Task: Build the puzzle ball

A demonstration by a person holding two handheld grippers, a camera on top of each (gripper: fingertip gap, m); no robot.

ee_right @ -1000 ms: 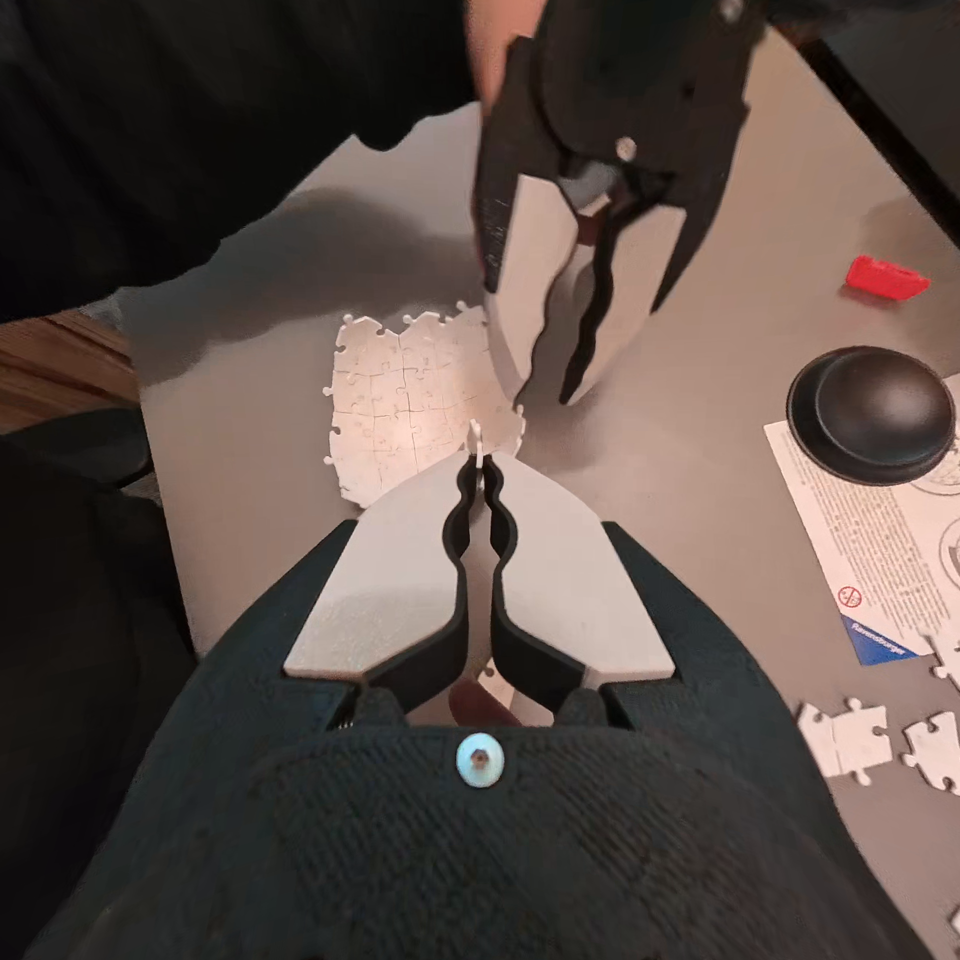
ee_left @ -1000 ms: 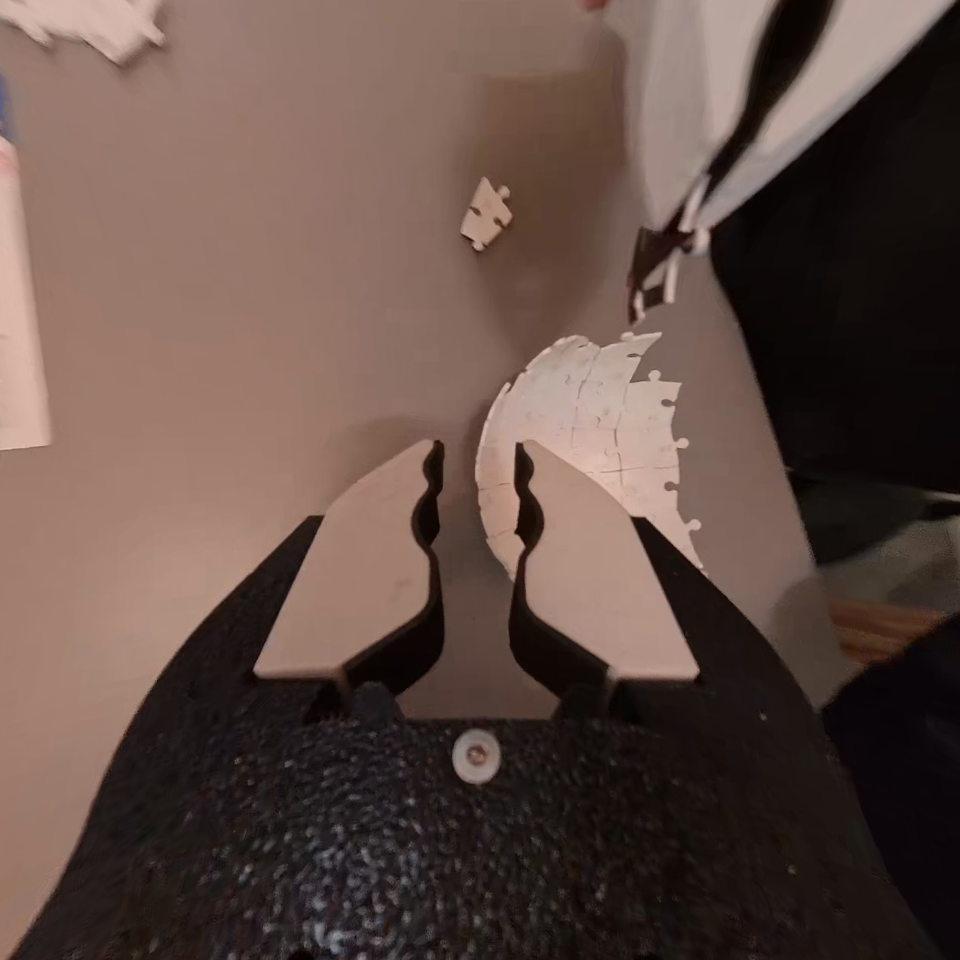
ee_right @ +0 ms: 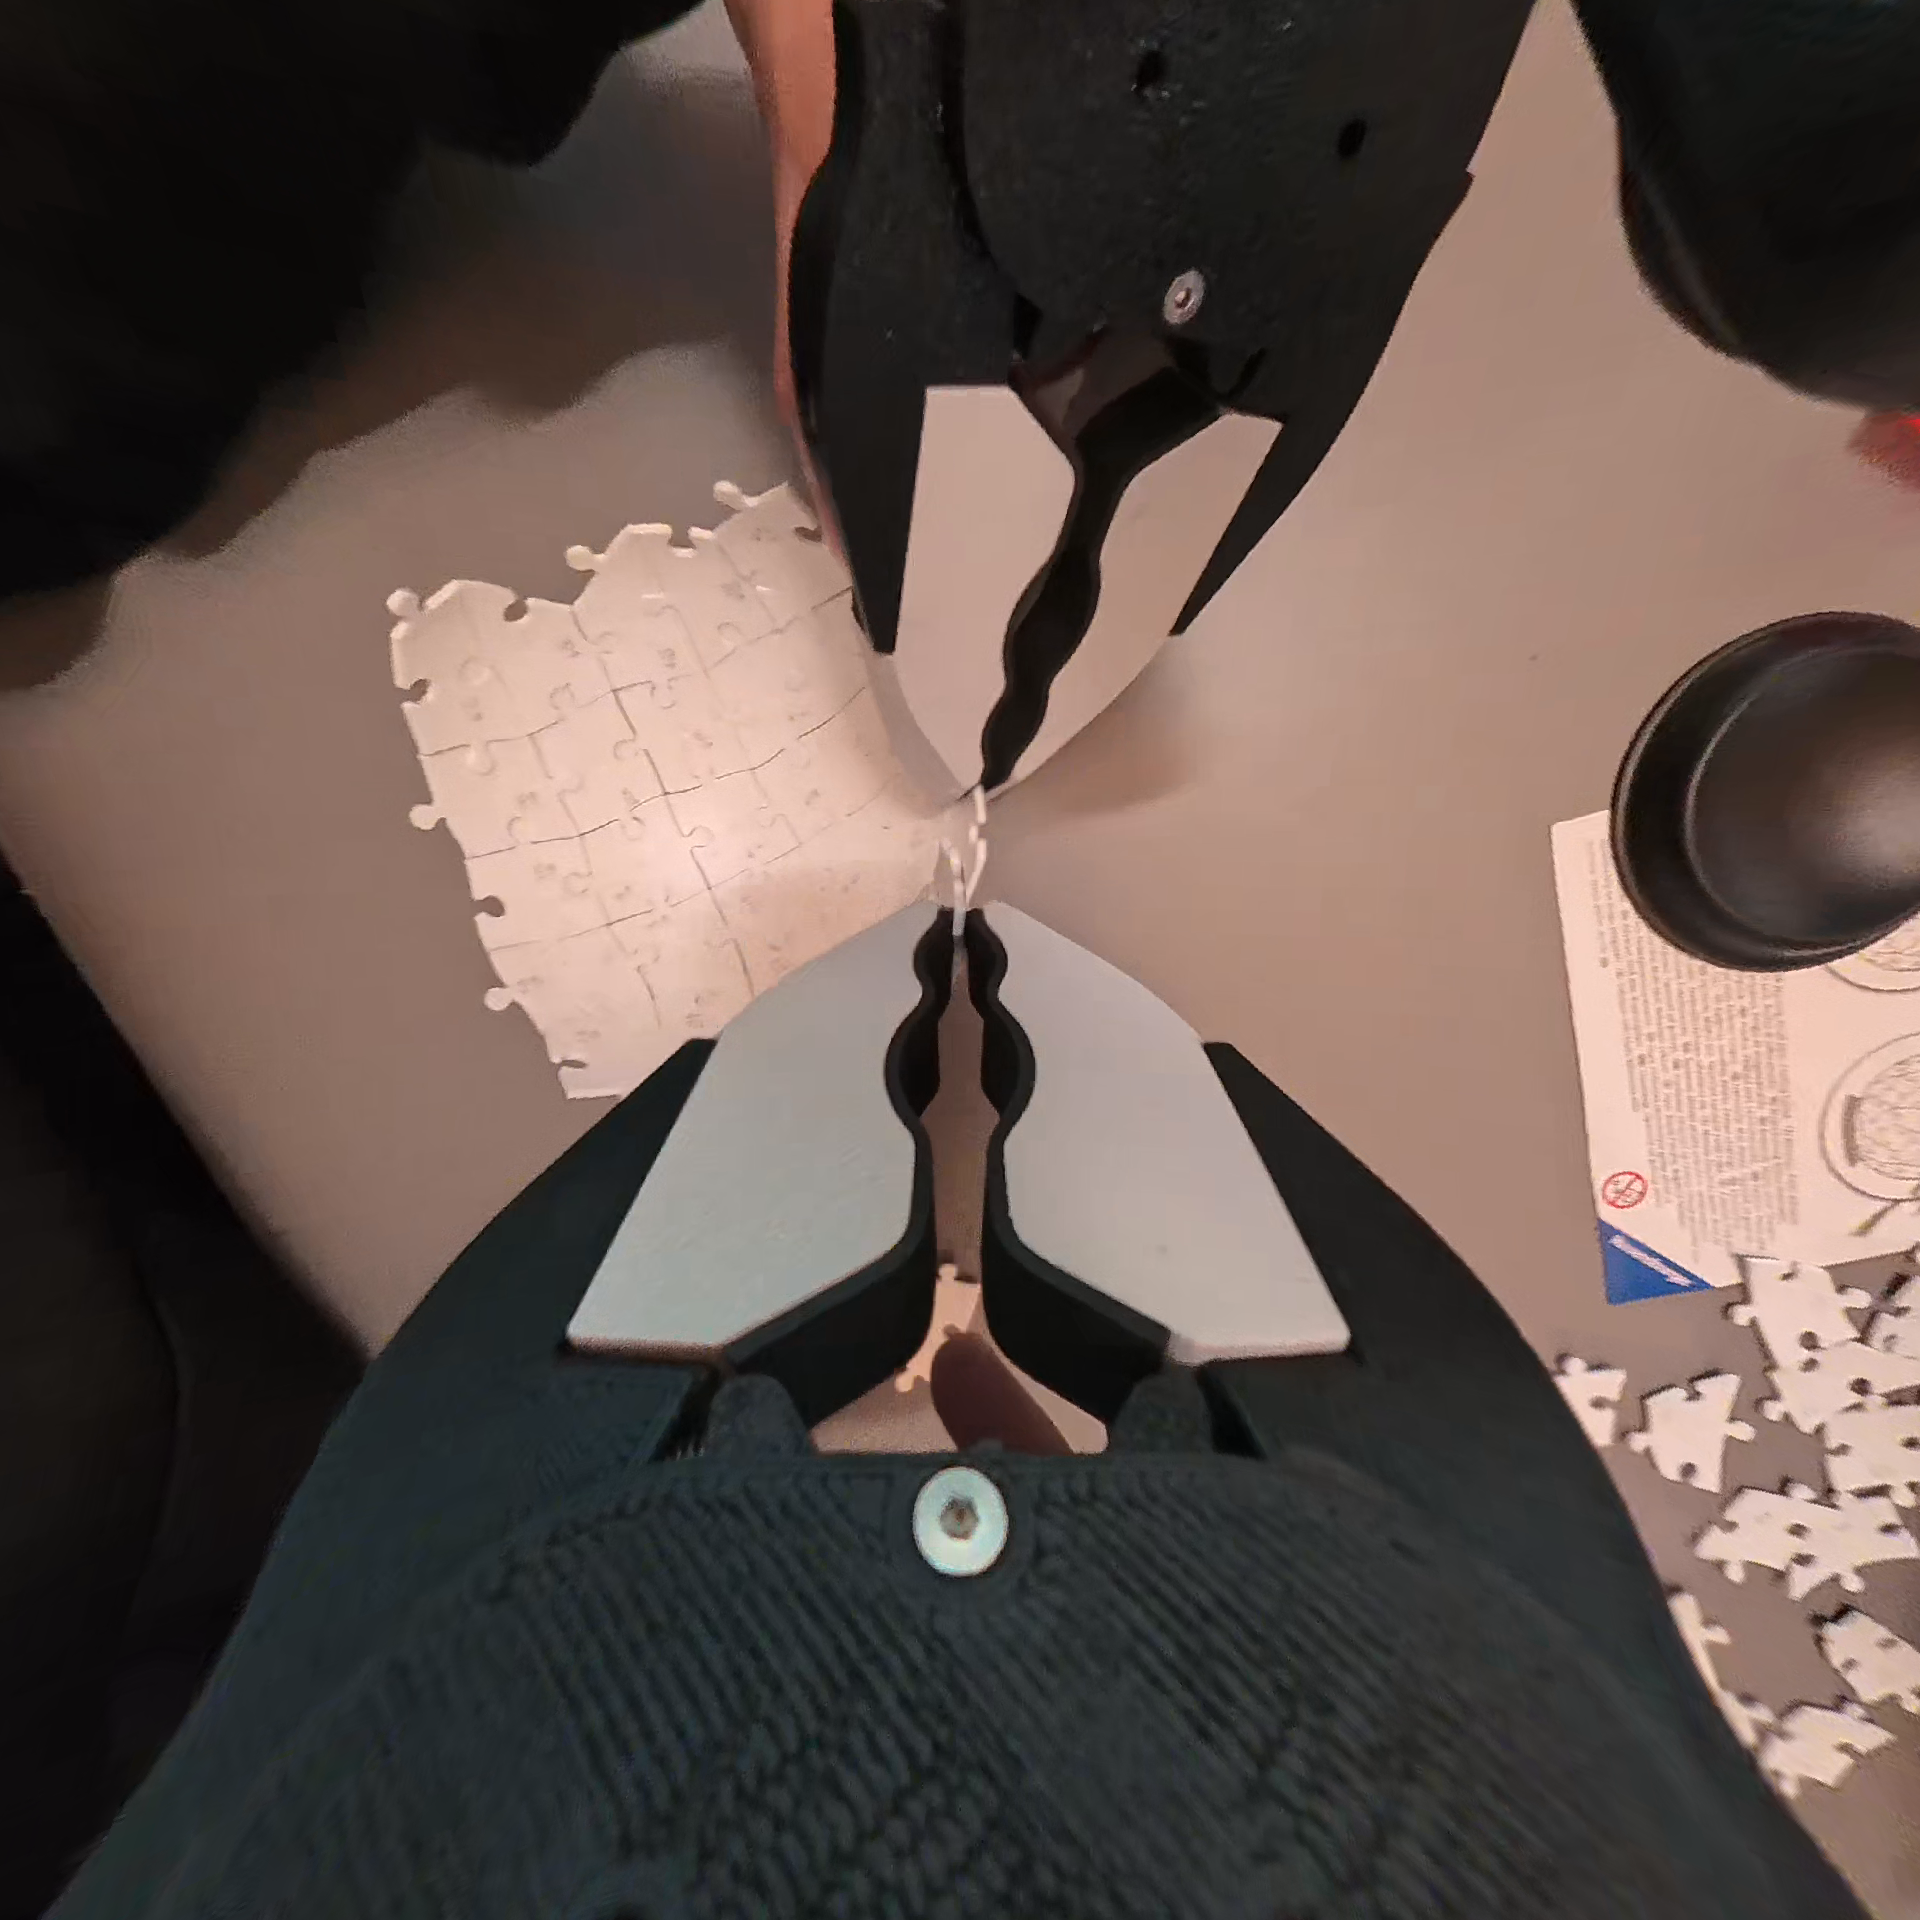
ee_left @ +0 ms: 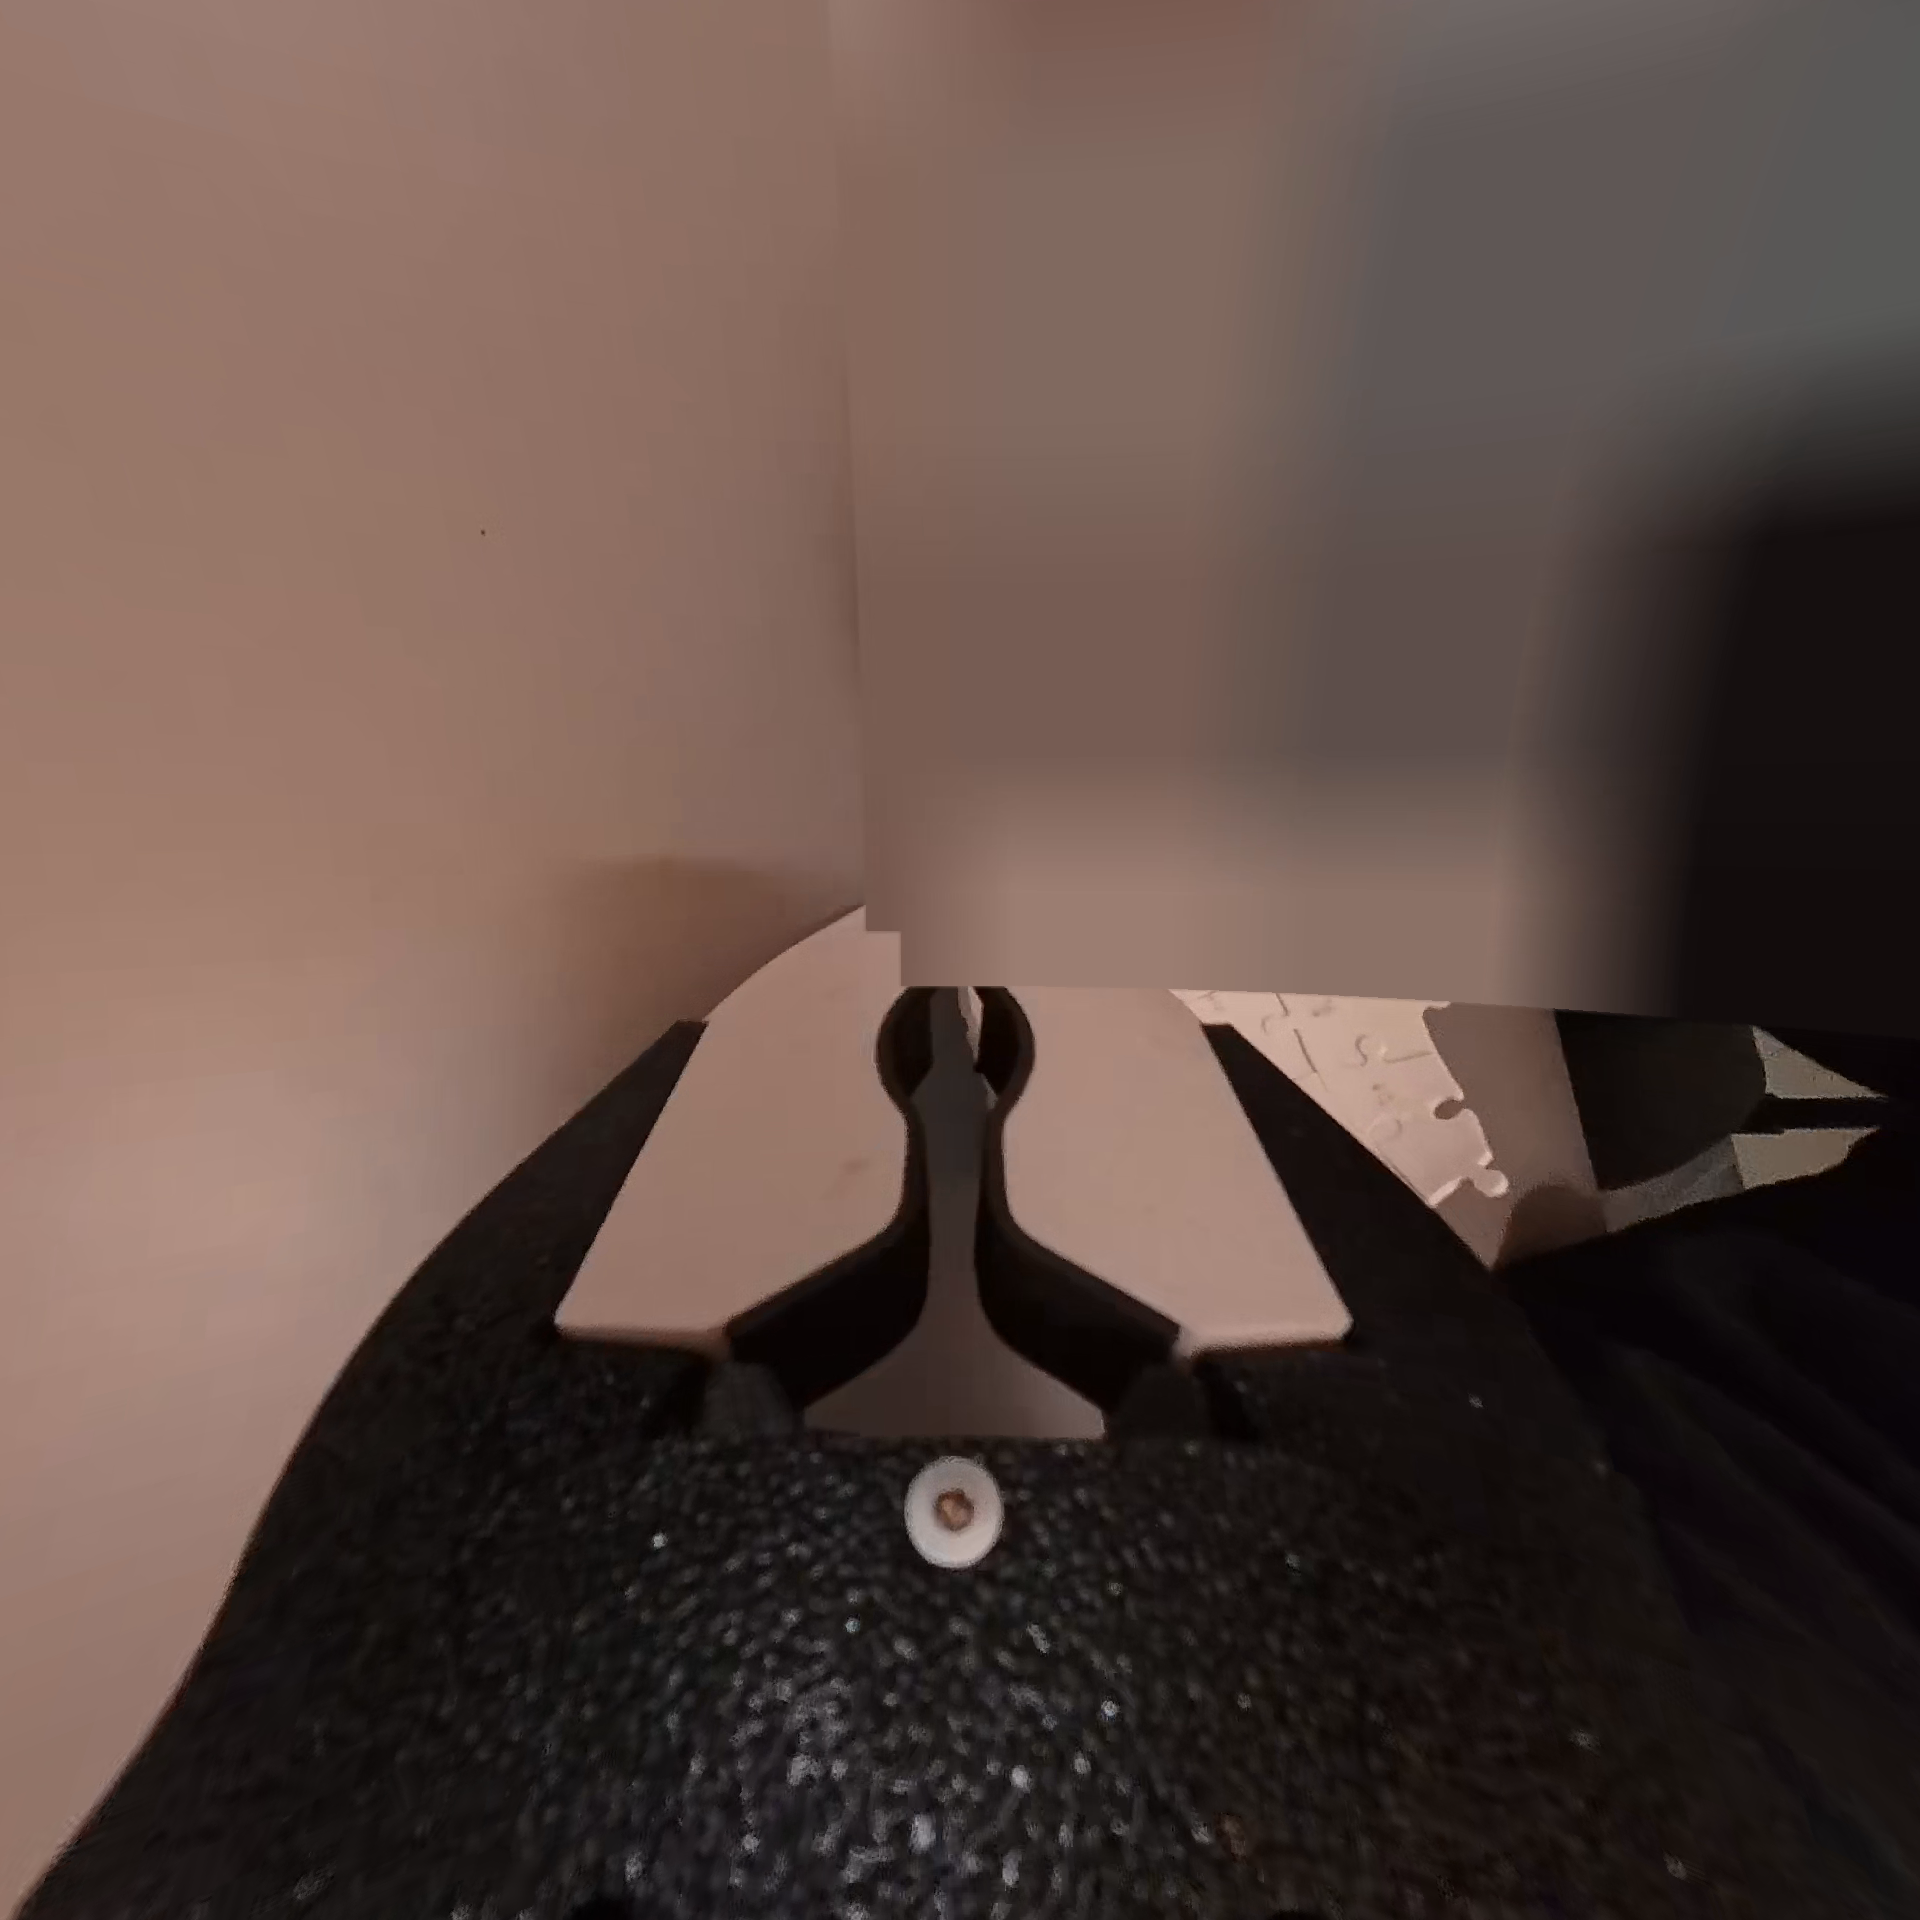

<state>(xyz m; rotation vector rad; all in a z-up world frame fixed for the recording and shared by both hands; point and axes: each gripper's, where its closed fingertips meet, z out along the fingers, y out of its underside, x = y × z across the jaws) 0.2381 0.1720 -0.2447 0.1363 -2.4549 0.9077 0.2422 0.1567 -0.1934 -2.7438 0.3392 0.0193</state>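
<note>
In the right wrist view my right gripper (ee_right: pixel 961 920) is shut on a small white puzzle piece (ee_right: pixel 962 862) held on edge above the grey table (ee_right: pixel 1247 831). My left gripper (ee_right: pixel 979 784) comes in from the top, tip to tip with the right one, and is shut on the far end of the same piece. The assembled curved white puzzle section (ee_right: pixel 644 790) lies on the table just left of both tips. In the left wrist view the left gripper (ee_left: pixel 961 1008) has its jaws nearly together with a white sliver between them; a blurred patch hides its tips. The puzzle section (ee_left: pixel 1382 1091) shows to its right.
A black round stand (ee_right: pixel 1787 790) sits on a printed leaflet (ee_right: pixel 1714 1122) at the right. Several loose white pieces (ee_right: pixel 1808 1455) lie at the lower right, and one more (ee_right: pixel 951 1320) under my right gripper. A red object (ee_right: pixel 1896 442) is at the right edge. The table edge runs along the left. Across from one pair of fingers to the other is roughly 6 centimetres.
The left gripper has moved over from beside the puzzle section to the piece in the right gripper and has closed from open onto it. The right gripper still holds the piece.
</note>
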